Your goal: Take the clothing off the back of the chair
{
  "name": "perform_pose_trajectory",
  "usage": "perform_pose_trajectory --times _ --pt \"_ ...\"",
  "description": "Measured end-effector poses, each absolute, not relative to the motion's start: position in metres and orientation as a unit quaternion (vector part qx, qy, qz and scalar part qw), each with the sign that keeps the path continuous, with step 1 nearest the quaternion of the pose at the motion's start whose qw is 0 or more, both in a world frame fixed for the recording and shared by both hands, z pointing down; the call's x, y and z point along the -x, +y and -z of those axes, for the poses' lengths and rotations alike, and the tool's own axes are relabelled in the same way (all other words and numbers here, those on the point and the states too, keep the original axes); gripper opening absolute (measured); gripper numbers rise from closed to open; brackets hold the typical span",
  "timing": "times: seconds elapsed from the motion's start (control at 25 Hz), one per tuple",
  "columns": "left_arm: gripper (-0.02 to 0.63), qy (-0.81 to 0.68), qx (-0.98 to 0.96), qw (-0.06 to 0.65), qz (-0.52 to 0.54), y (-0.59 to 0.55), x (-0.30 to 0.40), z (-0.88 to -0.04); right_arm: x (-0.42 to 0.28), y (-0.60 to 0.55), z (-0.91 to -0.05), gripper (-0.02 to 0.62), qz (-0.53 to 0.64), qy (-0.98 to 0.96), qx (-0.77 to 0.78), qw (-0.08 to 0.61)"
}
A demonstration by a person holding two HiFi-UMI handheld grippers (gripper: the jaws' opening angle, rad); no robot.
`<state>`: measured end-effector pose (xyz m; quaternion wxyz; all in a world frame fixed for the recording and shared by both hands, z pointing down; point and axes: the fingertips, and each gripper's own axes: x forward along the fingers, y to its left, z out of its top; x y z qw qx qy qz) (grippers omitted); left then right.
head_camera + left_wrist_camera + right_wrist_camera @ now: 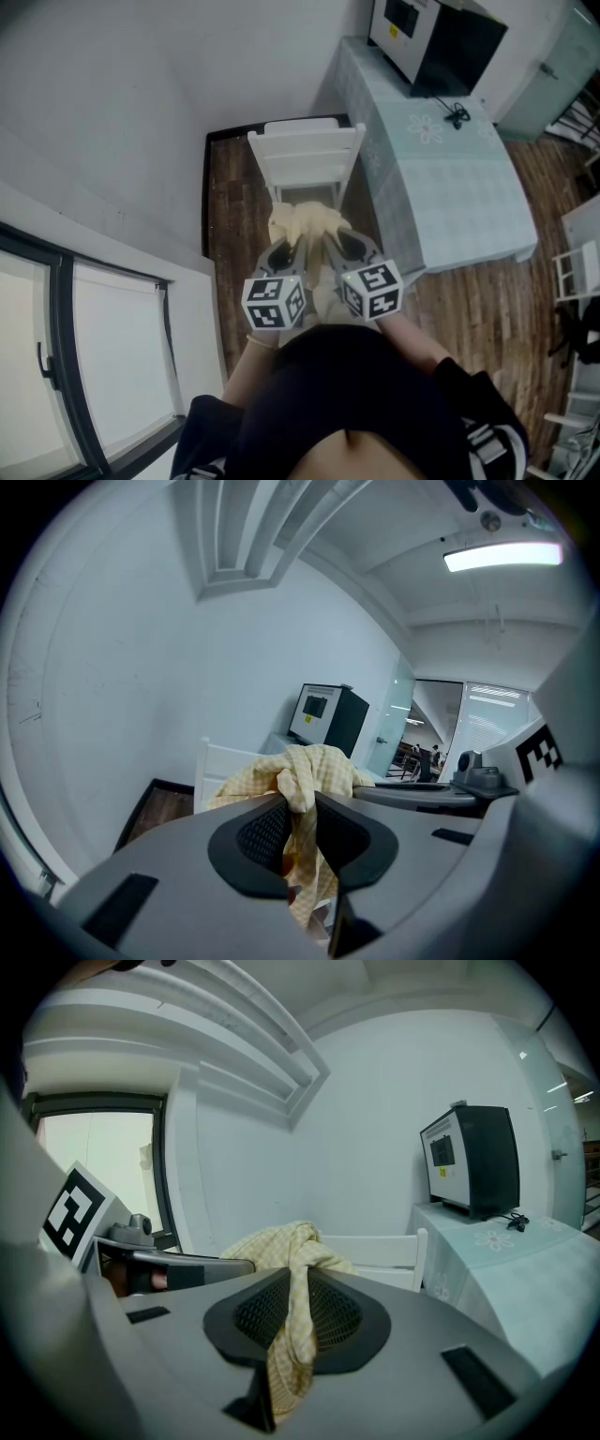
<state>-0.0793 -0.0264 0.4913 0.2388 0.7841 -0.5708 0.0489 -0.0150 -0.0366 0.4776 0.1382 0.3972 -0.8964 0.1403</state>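
Note:
A pale yellow checked garment (305, 223) hangs bunched between both grippers, lifted off the white chair (302, 155) and held just in front of it. My left gripper (292, 246) is shut on one fold of the garment (300, 789), which drapes down between its dark pads. To its right, my right gripper (330, 244) is shut on another fold of the garment (295, 1288). The chair's backrest (375, 1251) shows behind the cloth, bare. Both grippers sit side by side, close together, pointing slightly downward toward the chair.
A table with a light blue-green cloth (450, 178) stands right of the chair, carrying a black-and-white appliance (436, 42). White walls and a dark baseboard (208, 187) bound the left side. A window (84, 375) is at lower left. The floor is wood planks (234, 216).

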Motion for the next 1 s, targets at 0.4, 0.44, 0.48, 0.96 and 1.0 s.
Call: perform_pose_trajectory --times 0.4,0.44,0.48,0.96,1.0 --pt "0.055 -0.571 -0.783 0.241 -0.046 -0.0259 0.0816 -0.4908 0.0174 -0.0358 -0.4762 0.060 -0.139 -0.896 -0.397 0.140" --pt "0.055 -0.572 -0.783 0.241 -0.045 -0.0259 0.0817 -0.4906 0.0175 -0.0359 -0.4761 0.060 -0.139 -0.897 -0.397 0.139" --pt "0.055 -0.572 -0.783 0.241 -0.044 -0.0258 0.0819 -0.4903 0.0177 -0.0360 -0.4761 0.060 -0.139 -0.897 -0.396 0.138" --pt "0.055 -0.573 -0.782 0.242 -0.037 -0.0274 0.0852 -0.4865 0.0210 -0.0374 -0.4714 0.060 -0.137 -0.899 -0.393 0.136" --pt "0.055 -0.573 -0.782 0.242 -0.037 -0.0276 0.0855 -0.4863 0.0213 -0.0377 -0.4709 0.060 -0.137 -0.899 -0.393 0.136"
